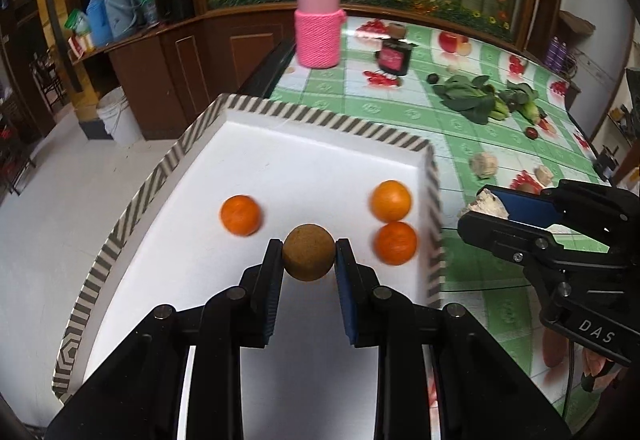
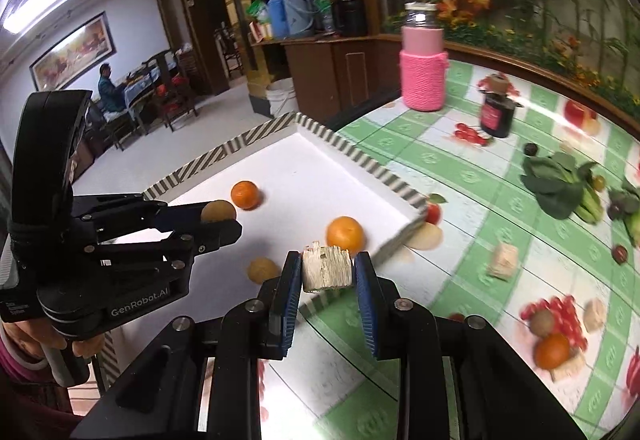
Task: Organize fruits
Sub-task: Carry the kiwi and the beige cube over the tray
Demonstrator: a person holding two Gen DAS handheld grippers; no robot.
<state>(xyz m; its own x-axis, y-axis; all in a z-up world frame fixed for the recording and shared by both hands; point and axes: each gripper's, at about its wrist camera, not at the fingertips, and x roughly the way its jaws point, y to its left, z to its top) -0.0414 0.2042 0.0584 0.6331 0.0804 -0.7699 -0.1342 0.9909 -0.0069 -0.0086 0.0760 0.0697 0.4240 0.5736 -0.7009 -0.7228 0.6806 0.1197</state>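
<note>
Brown round fruit [image 1: 308,253] clamped in the left gripper [image 1: 308,255] fingers hangs over the white tray [image 1: 320,120] among three oranges [image 1: 240,215], while right gripper [image 2: 327,267] grips a pale chunk [image 2: 327,269] at the tray's near corner
</note>
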